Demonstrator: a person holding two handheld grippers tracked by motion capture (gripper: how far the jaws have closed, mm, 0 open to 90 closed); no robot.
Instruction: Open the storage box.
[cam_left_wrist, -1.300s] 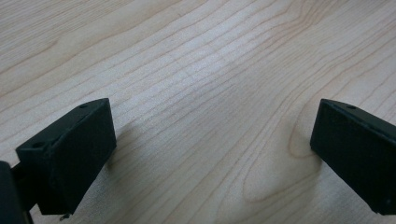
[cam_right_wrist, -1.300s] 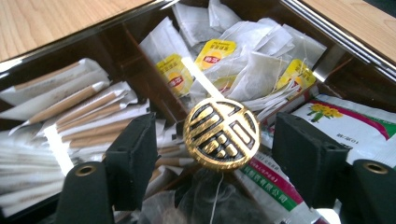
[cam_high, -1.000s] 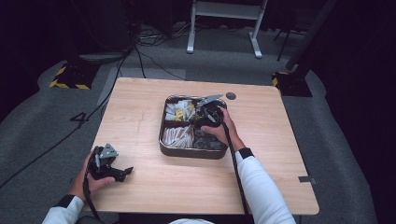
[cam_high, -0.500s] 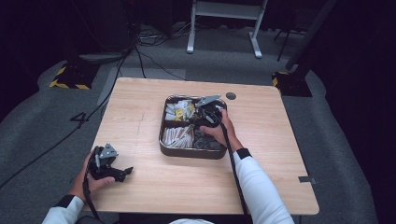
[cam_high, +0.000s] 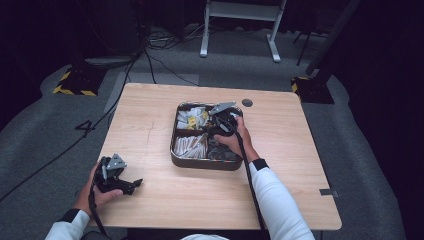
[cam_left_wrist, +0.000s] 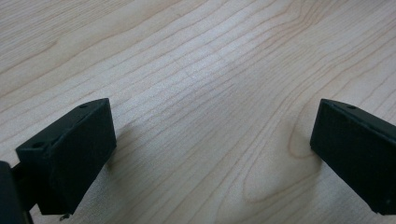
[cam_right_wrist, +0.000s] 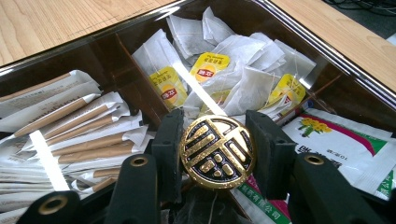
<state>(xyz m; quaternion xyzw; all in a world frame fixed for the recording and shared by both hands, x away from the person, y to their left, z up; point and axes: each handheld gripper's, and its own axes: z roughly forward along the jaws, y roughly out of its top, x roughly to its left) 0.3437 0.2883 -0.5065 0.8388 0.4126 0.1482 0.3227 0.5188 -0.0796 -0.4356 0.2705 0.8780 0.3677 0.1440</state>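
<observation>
Gold-and-black round medallion, embossed with a stylised pattern, pinched between right gripper fingers over the compartmented tray of tea bags and paper-wrapped sticks. Left gripper fingers spread, resting low on the wooden worktop.

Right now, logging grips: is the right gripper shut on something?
Shut: the right gripper has both jaws pressed against a round gold-and-black knob, over the compartment tray.
</observation>
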